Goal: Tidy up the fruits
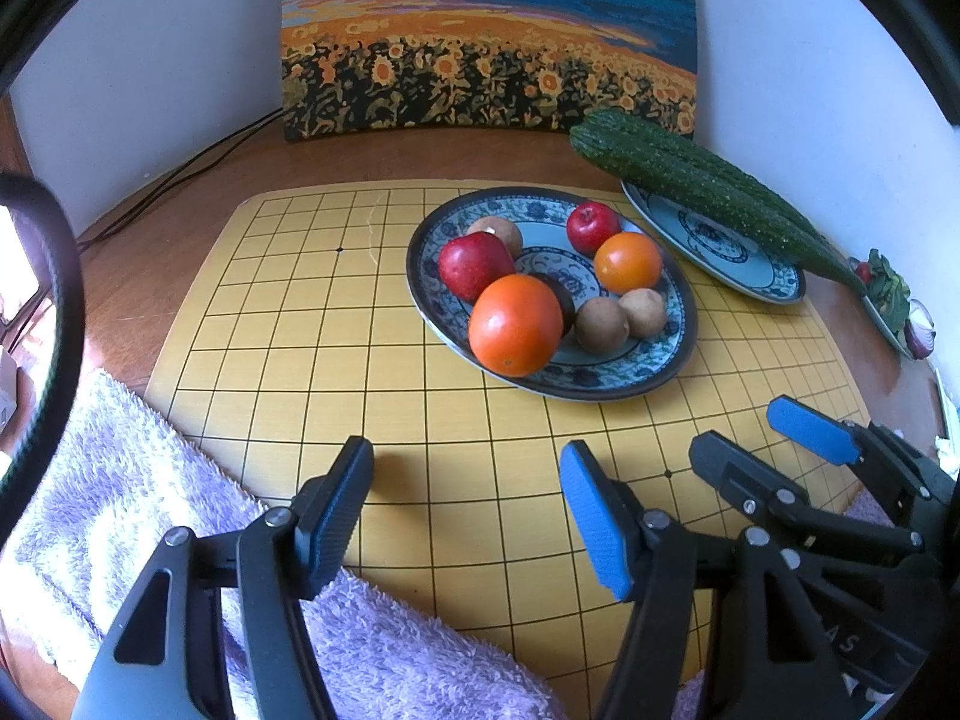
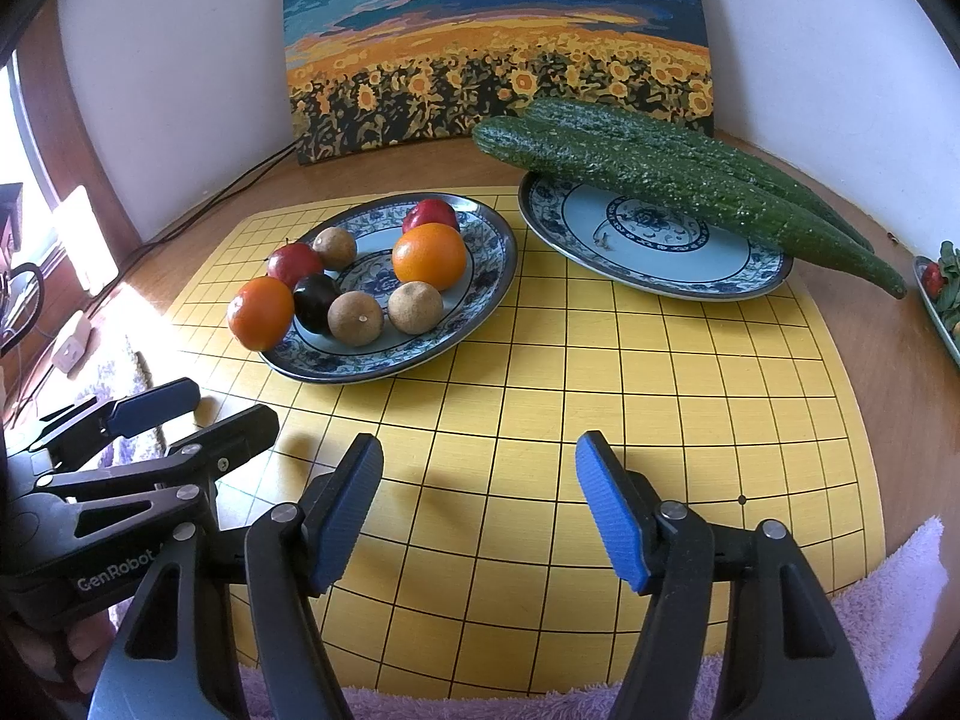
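A blue-patterned plate on the yellow grid board holds two oranges, two red apples, a dark plum and three brown round fruits. A second patterned plate carries two long green cucumbers. My left gripper is open and empty over the board's near edge. My right gripper is open and empty. Each shows in the other's view, the right gripper and the left gripper, both open.
A lilac towel lies along the board's near side. A sunflower painting leans on the back wall. A dish of greens sits at far right. Cables run at the back left.
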Tool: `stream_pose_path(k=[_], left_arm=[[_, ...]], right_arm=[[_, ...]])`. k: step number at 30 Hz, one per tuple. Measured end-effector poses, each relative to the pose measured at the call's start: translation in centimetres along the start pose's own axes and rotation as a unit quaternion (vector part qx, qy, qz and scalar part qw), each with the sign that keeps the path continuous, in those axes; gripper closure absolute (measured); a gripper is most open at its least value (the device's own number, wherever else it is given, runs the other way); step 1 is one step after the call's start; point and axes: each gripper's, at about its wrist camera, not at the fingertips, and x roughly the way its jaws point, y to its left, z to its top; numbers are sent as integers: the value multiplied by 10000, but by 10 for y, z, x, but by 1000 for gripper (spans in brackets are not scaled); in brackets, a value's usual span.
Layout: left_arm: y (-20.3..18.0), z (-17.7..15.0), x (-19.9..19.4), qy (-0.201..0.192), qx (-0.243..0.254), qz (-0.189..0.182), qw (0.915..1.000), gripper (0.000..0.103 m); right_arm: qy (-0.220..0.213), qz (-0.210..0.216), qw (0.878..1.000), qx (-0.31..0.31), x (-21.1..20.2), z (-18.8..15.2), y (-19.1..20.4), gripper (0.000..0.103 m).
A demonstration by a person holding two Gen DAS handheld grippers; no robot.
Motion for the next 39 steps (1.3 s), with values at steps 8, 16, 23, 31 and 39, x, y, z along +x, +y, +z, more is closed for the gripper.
stream_pose_path(k=[8, 16, 23, 31, 39], left_arm=[[0, 1, 0, -2, -8, 22, 10000, 35], [1, 1, 0, -5, -27, 37, 10000, 35], [1, 0, 0, -7, -24, 36, 10000, 35], [1, 0, 0, -7, -21, 41, 10000, 35], [1, 0, 0, -9, -20, 38, 10000, 35]], right_arm=[[1, -3, 10000, -4, 0, 0, 0, 34], [2, -4, 10000, -6, 1, 0, 0, 33], [2, -2, 10000, -3, 1, 0, 0, 33], [4, -3, 10000, -4, 1, 0, 0, 33], [5, -3, 10000, -3, 0, 1, 0, 33]])
